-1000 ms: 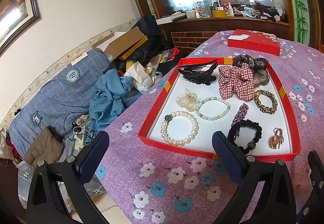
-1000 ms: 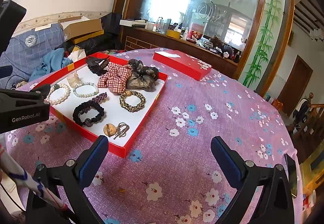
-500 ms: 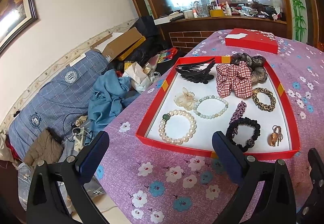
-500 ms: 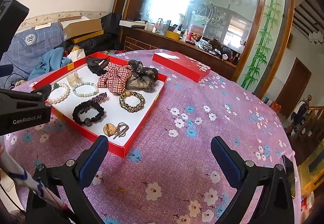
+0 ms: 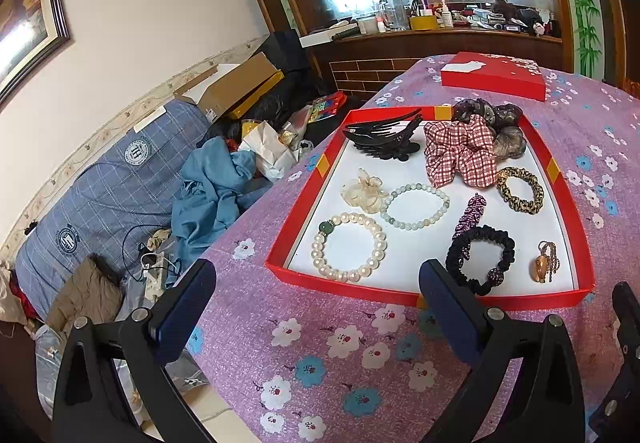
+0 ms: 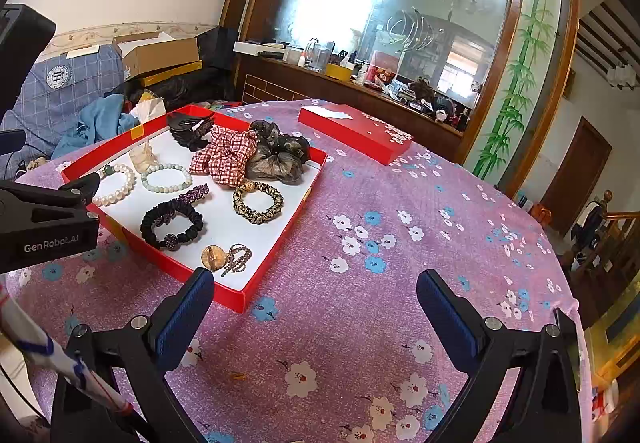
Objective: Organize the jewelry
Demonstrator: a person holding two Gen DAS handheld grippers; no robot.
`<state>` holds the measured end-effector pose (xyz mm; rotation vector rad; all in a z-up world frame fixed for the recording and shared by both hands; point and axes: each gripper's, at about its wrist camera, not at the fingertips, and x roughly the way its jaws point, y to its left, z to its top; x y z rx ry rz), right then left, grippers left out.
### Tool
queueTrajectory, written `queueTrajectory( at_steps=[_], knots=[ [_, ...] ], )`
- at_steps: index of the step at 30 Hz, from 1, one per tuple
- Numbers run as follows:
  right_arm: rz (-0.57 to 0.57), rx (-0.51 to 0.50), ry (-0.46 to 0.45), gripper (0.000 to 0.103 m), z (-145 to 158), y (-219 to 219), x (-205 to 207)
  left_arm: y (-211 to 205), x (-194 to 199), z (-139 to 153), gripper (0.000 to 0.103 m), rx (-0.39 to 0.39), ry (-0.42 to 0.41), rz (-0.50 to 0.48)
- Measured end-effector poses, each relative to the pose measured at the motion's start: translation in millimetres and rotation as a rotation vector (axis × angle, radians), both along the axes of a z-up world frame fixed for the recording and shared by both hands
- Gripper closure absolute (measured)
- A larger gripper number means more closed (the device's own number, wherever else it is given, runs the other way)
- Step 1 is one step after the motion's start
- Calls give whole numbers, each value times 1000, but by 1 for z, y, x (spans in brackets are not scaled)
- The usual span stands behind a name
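A shallow red tray [image 5: 568, 199] with a white floor sits on a round table covered in a purple floral cloth [image 5: 328, 355], and all the jewelry and hair pieces lie inside it. The left gripper [image 5: 316, 297] hangs over the cloth just short of the tray's near rim, its two blue-padded fingers spread wide apart with nothing between them; the white pearl bracelet [image 5: 349, 246] with one green bead lies just beyond the gap, in the tray's near left corner. Behind it lie a pale green bead bracelet [image 5: 415, 206] and a translucent flower clip [image 5: 363, 191], touching each other. A black claw hair clip [image 5: 385, 139] rests at the far left, beside a red plaid scrunchie [image 5: 460, 157] and a heap of dark scrunchies [image 5: 505, 123]. Nearer, a black scrunchie [image 5: 480, 259] lies just past the left gripper's right finger, with a purple beaded clip [image 5: 471, 211] touching its far edge, a leopard-print scrunchie [image 5: 519, 190] farther back, and a small amber pendant [image 5: 541, 267] on a chain in the near right corner. The right gripper [image 6: 316, 311] is also open and empty, hovering over bare cloth to the right of the tray; its left finger sits beside the tray's near corner, close to the pendant. A closed red box [image 6: 354, 133] lies well apart, at the far side of the table.
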<state>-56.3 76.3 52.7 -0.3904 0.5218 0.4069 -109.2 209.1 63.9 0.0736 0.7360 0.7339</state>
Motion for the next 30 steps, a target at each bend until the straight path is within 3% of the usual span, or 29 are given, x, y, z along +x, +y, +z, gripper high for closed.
queueTrajectory(
  at_steps=[30],
  knots=[
    [-3, -1, -5, 0, 1, -2, 1, 2, 0, -4, 2, 0, 5, 2]
  ],
)
